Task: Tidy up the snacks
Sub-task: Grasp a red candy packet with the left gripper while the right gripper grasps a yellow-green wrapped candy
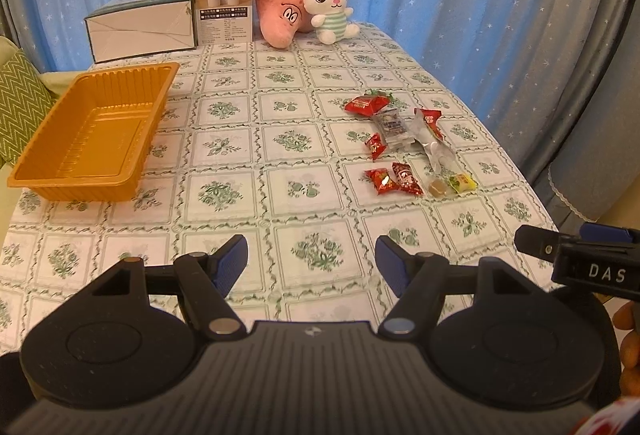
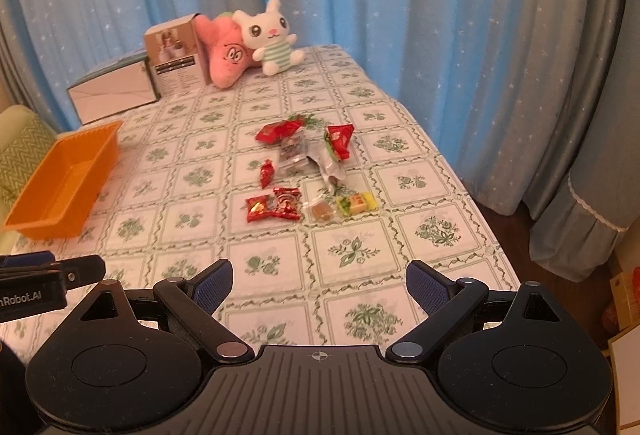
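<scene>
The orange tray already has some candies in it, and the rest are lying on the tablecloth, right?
Not quite. The orange tray has nothing in it, as the left wrist view shows. All the candies are lying on the tablecloth, to the right of the tray.

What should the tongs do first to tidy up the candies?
Probably the right tongs, open and empty, should reach forward to the nearest red candy and close on it. The snacks all lie loose on the tablecloth, and the orange tray has nothing in it.
</scene>
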Demonstrator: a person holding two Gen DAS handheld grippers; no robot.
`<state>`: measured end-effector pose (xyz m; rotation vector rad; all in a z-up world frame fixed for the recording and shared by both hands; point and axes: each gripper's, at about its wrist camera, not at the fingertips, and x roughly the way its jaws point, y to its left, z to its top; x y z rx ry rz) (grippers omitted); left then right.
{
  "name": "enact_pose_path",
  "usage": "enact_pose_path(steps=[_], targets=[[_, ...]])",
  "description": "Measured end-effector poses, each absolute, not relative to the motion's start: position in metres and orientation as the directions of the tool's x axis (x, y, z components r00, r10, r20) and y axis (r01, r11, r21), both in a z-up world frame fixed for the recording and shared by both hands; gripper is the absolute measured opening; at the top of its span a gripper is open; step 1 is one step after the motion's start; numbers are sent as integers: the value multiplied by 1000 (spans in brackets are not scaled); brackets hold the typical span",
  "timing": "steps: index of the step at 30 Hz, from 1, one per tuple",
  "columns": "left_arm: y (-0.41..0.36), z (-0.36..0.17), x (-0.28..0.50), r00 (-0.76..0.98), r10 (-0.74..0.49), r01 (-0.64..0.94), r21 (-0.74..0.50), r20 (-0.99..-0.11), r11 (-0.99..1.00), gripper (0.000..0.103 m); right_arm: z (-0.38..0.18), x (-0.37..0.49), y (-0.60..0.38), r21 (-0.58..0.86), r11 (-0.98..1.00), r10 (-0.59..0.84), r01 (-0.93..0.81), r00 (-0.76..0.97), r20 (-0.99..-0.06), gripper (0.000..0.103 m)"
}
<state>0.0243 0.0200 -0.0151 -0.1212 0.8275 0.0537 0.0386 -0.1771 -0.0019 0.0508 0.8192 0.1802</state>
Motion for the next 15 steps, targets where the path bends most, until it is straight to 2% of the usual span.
enact_pose_path(steps=[7,10,15], targets=[[12,-35,68,664,-41,-63,-111,-747,992,68,-17,75,-189,140,987,156,-80,685,-712,93],[4,-47,89,655,-49,-47,-105,-754,993,68,-28,93,-195,160,986,150,-48,679,-718,79],[-7,-72,126,645,-72,-28,-118,-760,993,57,-47,116,-204,169,986,126,-1,669,-733,76]])
